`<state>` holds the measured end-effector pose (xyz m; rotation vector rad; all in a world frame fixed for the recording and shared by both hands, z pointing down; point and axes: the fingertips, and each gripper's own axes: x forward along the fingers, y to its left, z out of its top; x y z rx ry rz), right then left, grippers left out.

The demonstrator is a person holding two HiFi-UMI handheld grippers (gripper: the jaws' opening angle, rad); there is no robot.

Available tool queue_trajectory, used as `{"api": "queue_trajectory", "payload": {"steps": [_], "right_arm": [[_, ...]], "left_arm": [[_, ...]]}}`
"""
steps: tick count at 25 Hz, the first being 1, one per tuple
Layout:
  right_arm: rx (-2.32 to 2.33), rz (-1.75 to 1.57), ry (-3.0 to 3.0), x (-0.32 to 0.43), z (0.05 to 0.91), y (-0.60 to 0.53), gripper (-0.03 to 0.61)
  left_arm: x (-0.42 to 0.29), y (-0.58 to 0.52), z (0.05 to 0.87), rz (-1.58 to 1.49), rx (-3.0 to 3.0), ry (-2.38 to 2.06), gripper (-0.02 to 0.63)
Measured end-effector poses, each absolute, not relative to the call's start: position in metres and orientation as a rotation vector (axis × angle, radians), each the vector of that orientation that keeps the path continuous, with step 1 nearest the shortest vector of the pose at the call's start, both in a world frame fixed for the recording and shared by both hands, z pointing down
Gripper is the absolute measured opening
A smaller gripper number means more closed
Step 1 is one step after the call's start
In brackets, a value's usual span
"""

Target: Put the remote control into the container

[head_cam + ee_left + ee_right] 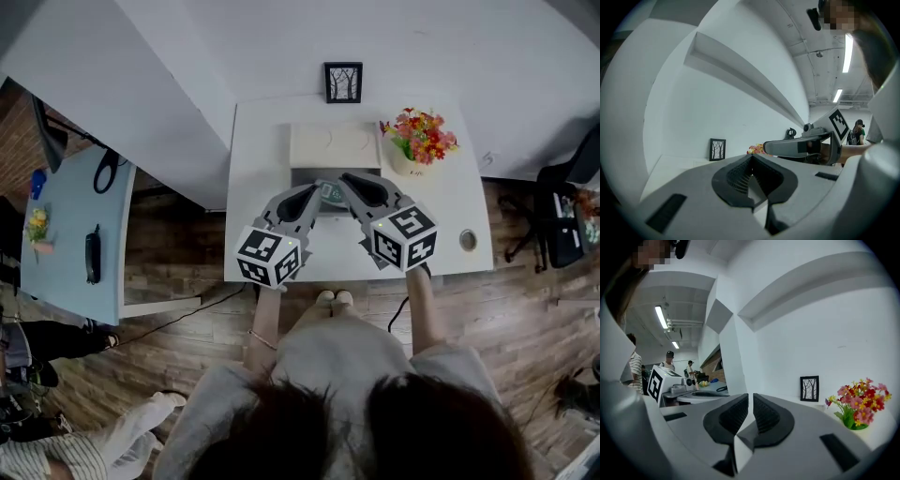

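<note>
Find left tool (751, 159) with jaws pressed together, nothing between them. Find right tool (750, 399) likewise brought together, only a hairline slit between its pads, empty. Read both as angled up toward wall and ceiling, away from desk (272, 141).

Place remote control (330, 194) on desk between the two tool tips in head view. Mostly hidden by them, only a small greenish-dark patch showing; cannot tell its full outline. Place container (333, 142) just beyond, at 12 o'clock from remote, near but apart.

Risks, by judgement:
- Expect a blind pick, since neither gripper view shows remote.
- Expect meeting jaws to nudge or skate remote toward desk's near edge if lowered before parting.
- Suspect a thin, flat, slick plastic casing, apt to slip from a shallow pinch.
- Watch flower pot (408, 161) at 2 o'clock from container: easy to clip with right tool on the carry.
- Watch for tools knocking each other, tips being close.

Materials:
- Note container as pale, matte, shallow, rectangular.
- Note tool pads as dark ribbed rubber on smooth grey shells.
- Note desk as smooth white.
- Note picture frame (343, 82) at desk's 12 o'clock edge as black, upright.
</note>
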<state>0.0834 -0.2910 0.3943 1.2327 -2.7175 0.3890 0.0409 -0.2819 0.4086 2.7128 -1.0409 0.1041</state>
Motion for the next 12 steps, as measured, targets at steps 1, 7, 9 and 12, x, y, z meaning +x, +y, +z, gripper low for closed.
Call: {"api": "queue_trajectory", "payload": {"steps": [1,7,9,12], "right_arm": [[1.239,0.376,-2.726,0.082,0.389,-0.289,0.026],[1.266,0.285,-2.773,0.080,0.361,-0.279,0.011],[1.270,0.245,-2.791,0.081,0.352,-0.276,0.009],[1.283,0.173,-2.811,0.082,0.338,-0.271,0.002]], "left_arm": [[0.039,-0.281,0.405,0.098,2.720,-1.046,0.003],[0.038,-0.274,0.377,0.057,2.785,-1.063,0.003],[0.042,-0.272,0.367,0.044,2.812,-1.063,0.003],[0.048,-0.268,0.352,0.024,2.854,-1.056,0.003]]}}
